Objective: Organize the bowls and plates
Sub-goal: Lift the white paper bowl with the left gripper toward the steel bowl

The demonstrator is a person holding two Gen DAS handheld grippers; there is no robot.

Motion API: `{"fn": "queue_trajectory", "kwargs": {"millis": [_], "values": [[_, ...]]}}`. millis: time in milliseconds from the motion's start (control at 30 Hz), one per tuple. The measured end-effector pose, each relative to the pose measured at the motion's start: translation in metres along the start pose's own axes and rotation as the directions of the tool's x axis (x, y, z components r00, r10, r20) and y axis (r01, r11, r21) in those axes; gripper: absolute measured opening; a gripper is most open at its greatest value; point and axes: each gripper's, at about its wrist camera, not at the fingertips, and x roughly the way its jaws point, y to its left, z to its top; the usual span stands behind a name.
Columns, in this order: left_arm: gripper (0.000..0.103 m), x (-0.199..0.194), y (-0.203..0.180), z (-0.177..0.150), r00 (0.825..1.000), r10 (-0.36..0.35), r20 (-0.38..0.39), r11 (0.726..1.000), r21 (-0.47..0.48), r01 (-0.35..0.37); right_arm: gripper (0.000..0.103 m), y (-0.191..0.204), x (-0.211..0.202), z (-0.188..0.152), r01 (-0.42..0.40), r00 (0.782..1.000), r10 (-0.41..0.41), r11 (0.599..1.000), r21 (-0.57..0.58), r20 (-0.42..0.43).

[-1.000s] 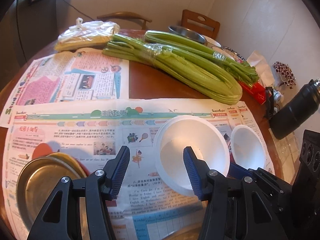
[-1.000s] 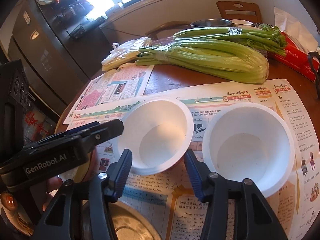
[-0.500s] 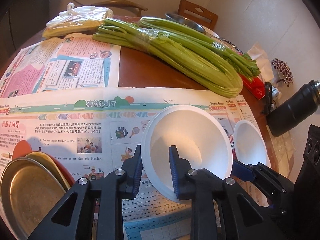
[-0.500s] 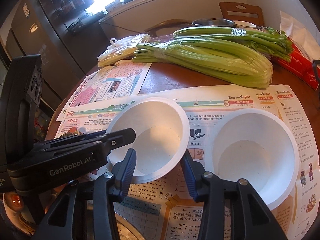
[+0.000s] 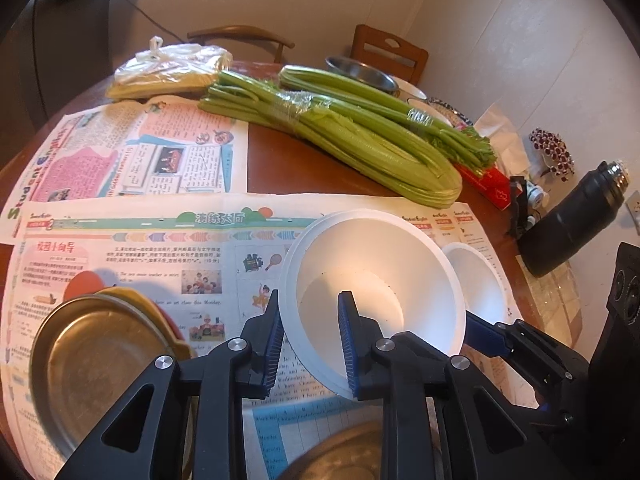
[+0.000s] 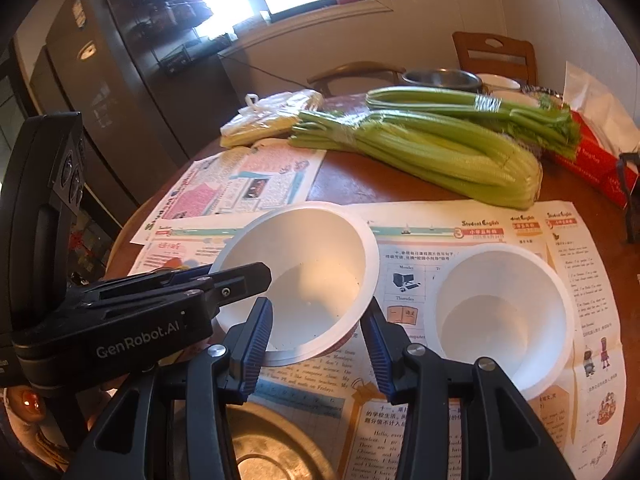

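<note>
A white bowl (image 5: 372, 280) hangs tilted just above the newspaper. My left gripper (image 5: 309, 300) is shut on its near-left wall, one finger inside and one outside. My right gripper (image 6: 318, 312) is shut on the same bowl (image 6: 304, 272), its pads against the lower sides; one of its blue fingers (image 5: 480, 330) shows beside the bowl in the left wrist view. A second white bowl (image 6: 500, 320) stands on the paper to the right. A metal plate (image 5: 96, 360) tops a small stack at the left. Another metal plate (image 6: 272, 452) lies under my grippers.
Two celery bunches (image 5: 340, 140) and a tied plastic bag (image 5: 172, 68) lie across the far half of the round table. A black flask (image 5: 572, 220) lies at the right edge, near a red box (image 6: 592, 160). A steel bowl (image 5: 360, 70) and chairs stand at the back.
Both grippers have shut on the left white bowl. The bowl has tipped and come up off the newspaper with them. The second bowl has stayed in place.
</note>
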Motion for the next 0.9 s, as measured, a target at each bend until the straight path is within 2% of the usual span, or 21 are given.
{"fn": "queue_trajectory", "kwargs": {"millis": [567, 900], "values": [[0.026, -0.079, -0.016, -0.042, 0.995, 0.000, 0.103, 1.000, 0.016, -0.002, 0.046, 0.032, -0.066, -0.025, -0.016, 0.996, 0.022, 0.997, -0.073, 0.086], [0.026, -0.107, -0.030, -0.068, 0.990, 0.004, 0.138, 1.000, 0.029, -0.008, 0.046, 0.042, -0.102, -0.047, -0.031, 0.992, 0.043, 0.994, -0.104, 0.118]]}}
